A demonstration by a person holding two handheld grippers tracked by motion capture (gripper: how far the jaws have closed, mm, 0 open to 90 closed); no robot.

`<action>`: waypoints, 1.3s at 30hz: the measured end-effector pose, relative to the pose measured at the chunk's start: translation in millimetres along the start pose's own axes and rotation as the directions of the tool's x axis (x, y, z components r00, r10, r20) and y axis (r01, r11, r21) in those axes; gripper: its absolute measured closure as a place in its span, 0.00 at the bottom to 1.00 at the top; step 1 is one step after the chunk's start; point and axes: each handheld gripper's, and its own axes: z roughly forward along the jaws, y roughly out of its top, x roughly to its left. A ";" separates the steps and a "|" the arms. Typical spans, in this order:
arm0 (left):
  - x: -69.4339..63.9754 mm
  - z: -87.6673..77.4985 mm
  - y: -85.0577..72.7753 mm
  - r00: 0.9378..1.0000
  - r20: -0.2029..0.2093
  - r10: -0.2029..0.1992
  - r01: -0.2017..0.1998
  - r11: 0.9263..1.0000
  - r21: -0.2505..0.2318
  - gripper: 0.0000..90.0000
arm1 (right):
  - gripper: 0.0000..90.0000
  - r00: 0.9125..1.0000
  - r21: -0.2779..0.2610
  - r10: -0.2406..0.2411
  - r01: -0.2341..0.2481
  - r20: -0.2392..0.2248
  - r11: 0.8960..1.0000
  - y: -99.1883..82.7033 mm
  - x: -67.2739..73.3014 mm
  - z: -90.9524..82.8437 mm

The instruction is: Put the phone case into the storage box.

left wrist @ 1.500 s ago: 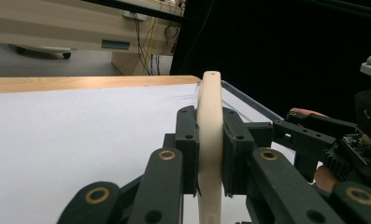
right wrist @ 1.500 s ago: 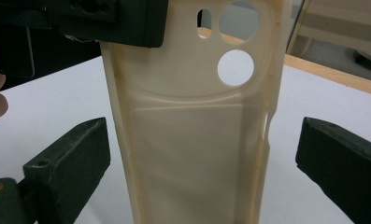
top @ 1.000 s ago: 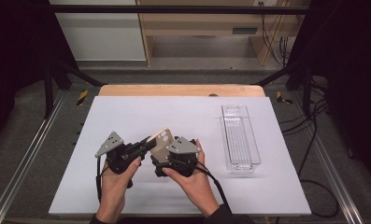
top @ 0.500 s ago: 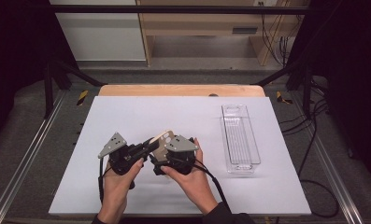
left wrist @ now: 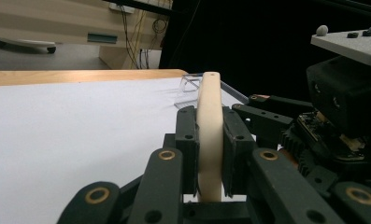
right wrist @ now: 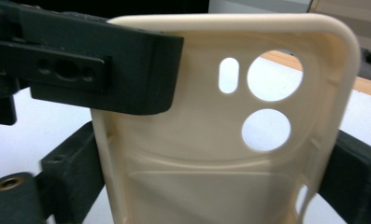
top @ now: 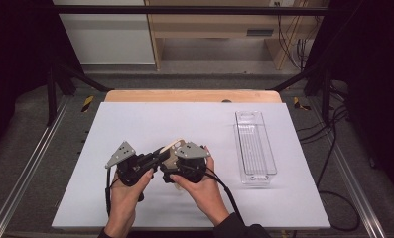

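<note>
Phone case [right wrist: 211, 140] held between both grippers, well left of clear tray [top: 254, 146].
Left gripper [left wrist: 210, 154] clamps its edge; right gripper [right wrist: 211, 186] spans its sides; hands have drifted slightly nearer the table's front edge.

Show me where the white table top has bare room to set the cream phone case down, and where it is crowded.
The white table top is bare between the two grippers and the wooden strip at the far edge, and along its left side. The crowded spots are the near middle, where the left gripper and right gripper hold the phone case, and the right, where the clear tray lies.
</note>
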 end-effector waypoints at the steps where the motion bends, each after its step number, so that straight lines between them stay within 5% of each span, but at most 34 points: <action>1: 0.3 0.0 0.0 1.000 0.001 -0.002 0.002 1.000 0.000 0.88 | 0.11 1.000 0.001 -0.001 0.001 0.001 1.000 0.0 -0.2 -0.1; 9: 3.4 -0.1 0.7 0.999 0.024 -0.033 0.033 0.999 -0.004 0.87 | 0.12 1.000 0.021 0.015 -0.015 0.000 1.000 1.8 -0.5 -0.8; 11: 4.9 -2.7 2.4 0.999 0.025 -0.046 0.047 0.999 -0.022 0.80 | 0.13 1.000 0.023 0.028 -0.028 0.007 0.999 2.5 -2.6 -1.1; 17: 10.8 -20.2 13.7 0.998 -0.032 -0.048 0.045 0.994 -0.103 0.58 | 0.13 0.996 0.016 0.063 -0.064 0.057 0.998 3.4 -19.0 -11.0; 22: 18.9 -31.6 16.1 0.994 -0.107 -0.027 0.014 0.993 -0.120 0.47 | 0.13 0.992 -0.001 0.094 -0.094 0.079 0.996 4.3 -34.5 -21.6; 26: 27.7 -35.6 9.3 0.980 -0.198 0.024 -0.042 0.995 -0.091 0.39 | 0.13 0.990 -0.014 0.106 -0.106 0.089 0.994 4.7 -41.8 -28.1; 30: 36.2 -36.9 -1.5 0.969 -0.243 0.043 -0.063 0.995 -0.073 0.33 | 0.13 0.989 -0.022 0.115 -0.113 0.094 0.993 5.5 -46.7 -32.6; 39: 46.7 -42.0 -22.4 0.932 -0.339 0.129 -0.154 0.987 -0.048 0.13 | 0.13 0.988 -0.050 0.126 -0.121 0.095 0.991 10.2 -58.0 -41.9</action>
